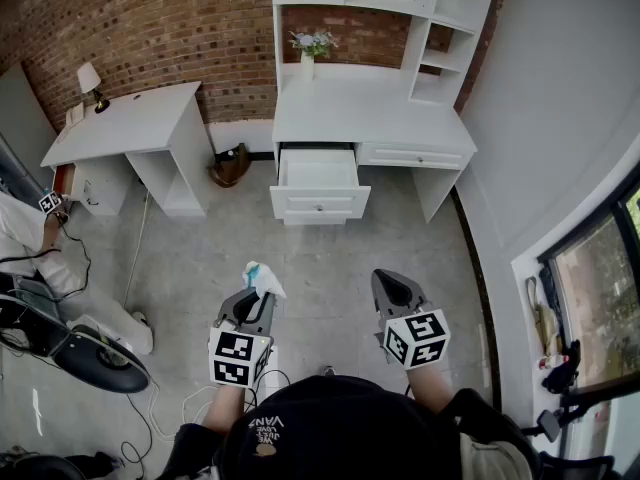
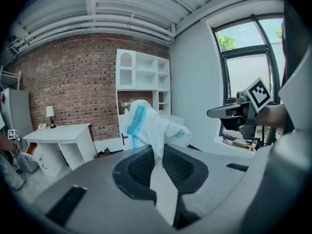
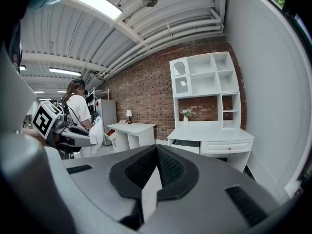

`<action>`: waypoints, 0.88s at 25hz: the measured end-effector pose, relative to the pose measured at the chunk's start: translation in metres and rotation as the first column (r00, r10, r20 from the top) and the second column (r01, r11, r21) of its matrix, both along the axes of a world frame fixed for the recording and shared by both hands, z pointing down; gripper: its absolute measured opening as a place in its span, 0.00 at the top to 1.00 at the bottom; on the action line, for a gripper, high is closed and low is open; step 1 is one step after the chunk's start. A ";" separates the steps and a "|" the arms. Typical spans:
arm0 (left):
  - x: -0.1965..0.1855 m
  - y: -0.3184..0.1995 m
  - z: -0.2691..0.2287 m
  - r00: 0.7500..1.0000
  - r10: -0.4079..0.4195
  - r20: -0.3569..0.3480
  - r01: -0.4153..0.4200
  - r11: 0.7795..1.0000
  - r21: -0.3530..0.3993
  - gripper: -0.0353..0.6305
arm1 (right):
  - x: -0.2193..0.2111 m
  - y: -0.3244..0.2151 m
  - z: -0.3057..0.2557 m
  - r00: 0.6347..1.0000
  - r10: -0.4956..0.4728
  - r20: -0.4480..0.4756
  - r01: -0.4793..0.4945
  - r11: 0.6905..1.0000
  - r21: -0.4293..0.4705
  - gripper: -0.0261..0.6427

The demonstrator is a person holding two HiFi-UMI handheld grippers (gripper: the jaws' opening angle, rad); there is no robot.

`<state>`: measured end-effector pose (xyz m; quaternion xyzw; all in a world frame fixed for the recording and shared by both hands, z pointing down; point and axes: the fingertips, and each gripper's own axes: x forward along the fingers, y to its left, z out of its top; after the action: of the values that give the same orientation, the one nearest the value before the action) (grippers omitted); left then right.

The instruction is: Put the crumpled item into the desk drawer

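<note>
A crumpled white item with a blue stripe sticks out of my left gripper, whose jaws are shut on it. It hangs in the air over the grey floor, well short of the desk. The white desk stands ahead against the brick wall, its left drawer pulled out. My right gripper is held beside the left one, jaws shut with nothing between them. The right gripper view also catches the left gripper with the white item at its left.
A second white desk with a lamp stands at the left. A brown object lies on the floor between the desks. A person stands at the left, near cables and a black chair base. A window wall runs along the right.
</note>
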<state>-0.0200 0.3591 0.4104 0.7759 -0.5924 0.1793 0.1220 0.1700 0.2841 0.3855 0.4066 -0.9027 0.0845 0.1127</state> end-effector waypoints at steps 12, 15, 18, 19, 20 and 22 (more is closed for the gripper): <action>0.031 -0.043 0.017 0.996 -0.088 -0.025 0.088 0.996 0.015 0.87 | 0.035 -0.050 0.014 0.996 -0.038 0.085 0.039 0.999 -0.012 0.96; 0.037 -0.057 0.023 0.996 -0.081 -0.022 0.081 0.997 0.004 0.87 | 0.038 -0.065 0.017 0.995 -0.034 0.089 0.035 0.999 -0.011 0.96; 0.036 -0.074 0.028 0.997 -0.068 -0.026 0.068 0.998 -0.003 0.87 | 0.033 -0.079 0.020 0.995 -0.033 0.090 0.034 0.999 -0.016 0.96; 0.033 -0.081 0.028 0.998 -0.063 -0.028 0.063 0.998 -0.004 0.87 | 0.030 -0.085 0.021 0.995 -0.028 0.091 0.030 0.999 -0.020 0.96; 0.030 -0.089 0.028 0.998 -0.057 -0.030 0.057 0.998 -0.004 0.87 | 0.026 -0.092 0.022 0.995 -0.023 0.093 0.025 0.999 -0.023 0.96; 0.024 -0.107 0.028 0.998 -0.044 -0.032 0.044 0.999 -0.002 0.87 | 0.017 -0.106 0.022 0.995 -0.014 0.096 0.017 0.999 -0.028 0.96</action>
<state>0.0036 0.2525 0.4383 0.7652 -0.6073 0.1646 0.1361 0.1875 0.1785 0.4076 0.3936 -0.9088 0.1161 0.0756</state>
